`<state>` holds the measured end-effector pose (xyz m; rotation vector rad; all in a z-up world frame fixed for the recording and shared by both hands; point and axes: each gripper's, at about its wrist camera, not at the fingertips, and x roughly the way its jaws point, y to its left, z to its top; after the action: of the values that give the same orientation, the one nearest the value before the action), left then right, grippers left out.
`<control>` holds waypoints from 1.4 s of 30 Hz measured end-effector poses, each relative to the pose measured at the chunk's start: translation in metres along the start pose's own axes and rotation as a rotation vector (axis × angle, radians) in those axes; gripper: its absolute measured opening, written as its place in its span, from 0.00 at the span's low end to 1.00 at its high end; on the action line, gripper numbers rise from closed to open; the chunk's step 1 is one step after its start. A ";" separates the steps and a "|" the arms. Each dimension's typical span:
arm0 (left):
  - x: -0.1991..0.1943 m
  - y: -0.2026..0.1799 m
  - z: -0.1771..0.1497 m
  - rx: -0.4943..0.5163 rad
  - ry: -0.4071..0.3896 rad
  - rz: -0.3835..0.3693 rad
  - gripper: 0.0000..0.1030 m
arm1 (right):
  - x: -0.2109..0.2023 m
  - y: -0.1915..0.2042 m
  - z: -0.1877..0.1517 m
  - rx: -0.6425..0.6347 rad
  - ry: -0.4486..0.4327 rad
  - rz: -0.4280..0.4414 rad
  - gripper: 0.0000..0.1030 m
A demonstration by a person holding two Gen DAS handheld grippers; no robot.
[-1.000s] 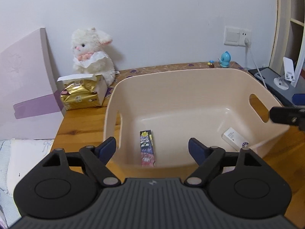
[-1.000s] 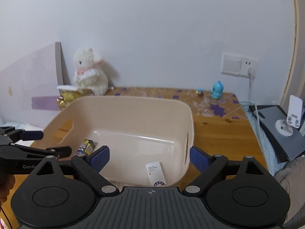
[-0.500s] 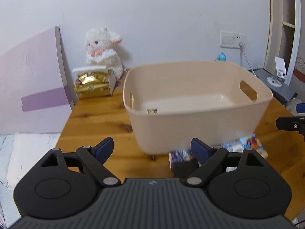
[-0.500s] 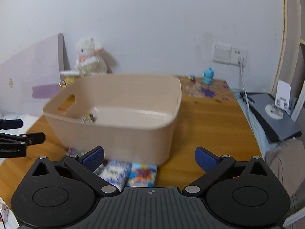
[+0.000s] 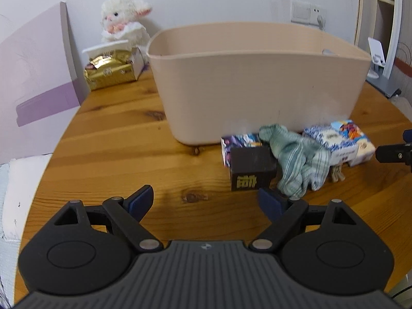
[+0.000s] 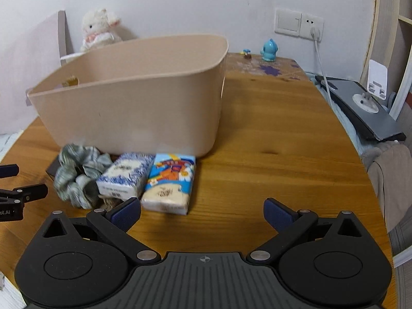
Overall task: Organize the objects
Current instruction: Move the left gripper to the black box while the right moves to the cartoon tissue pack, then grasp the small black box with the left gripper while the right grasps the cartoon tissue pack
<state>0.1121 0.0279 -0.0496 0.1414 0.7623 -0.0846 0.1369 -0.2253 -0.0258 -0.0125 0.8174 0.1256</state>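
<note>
Beige plastic bin [image 5: 257, 82] stands on a wooden table [image 5: 116, 141], and a small cluster of loose items lies on the table just in front of its near wall. From the left wrist view, a black box [image 5: 251, 167] with gold characters on its front face, too stylised to read, sits nearest the left gripper [image 5: 206, 200], ahead of it and slightly to its right. Touching the black box behind is a small colourful carton [image 5: 239, 141]. A grey-green striped scrunchie [image 5: 296, 157] lies against the box's right side. Further right are two tissue packs side by side: a blue-and-white patterned pack [image 6: 126, 172] with small unreadable print and a barcode on its near end, and a cartoon-printed pack [image 6: 170, 180], both with their long axes running from the bin toward the camera. In the right wrist view, the packs lie just ahead and to the left of the right gripper [image 6: 203, 211], the cartoon pack close to its left fingertip. Both grippers hover with fingers spread wide, holding nothing. A white plush lamb [image 5: 123, 20] and a gold foil packet [image 5: 110, 70] sit at the table's far left.
</note>
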 end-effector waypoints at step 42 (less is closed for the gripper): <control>0.022 -0.009 0.004 -0.043 0.012 -0.099 0.49 | 0.013 0.019 -0.008 -0.059 0.005 0.029 0.41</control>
<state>0.1295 0.0175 -0.0626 0.0634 0.7829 -0.1615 0.1382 -0.2058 -0.0401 -0.0563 0.8191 0.1766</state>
